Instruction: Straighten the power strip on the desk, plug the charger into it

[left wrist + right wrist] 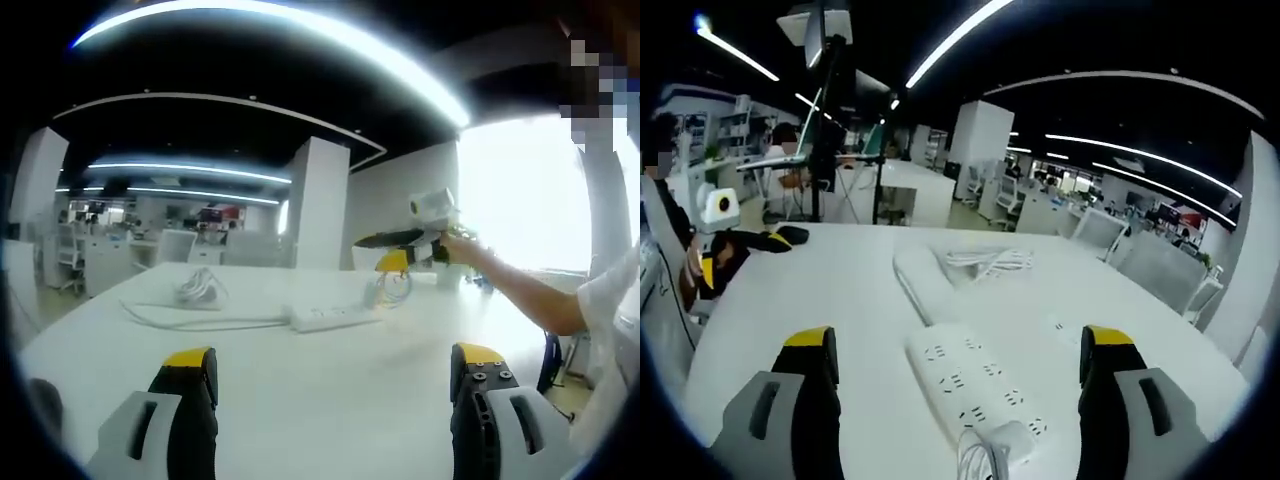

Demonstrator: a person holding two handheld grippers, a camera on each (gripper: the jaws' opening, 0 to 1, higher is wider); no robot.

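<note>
Your left gripper [333, 375] has its jaws spread wide with nothing between them, hovering over the white desk [300, 390]. Same deal with your right gripper [958, 365]: jaws apart, empty, and the white power strip [975, 385] sits right between them on the desk, running away from the camera at an angle. Its cable loops into a coil [985, 262] further back. The charger [995, 445] lies at the strip's near end, touching it.

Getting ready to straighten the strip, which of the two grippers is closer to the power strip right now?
The right gripper: the power strip lies directly between its open fingers. The left gripper hovers well back, with bare desk between.
</note>
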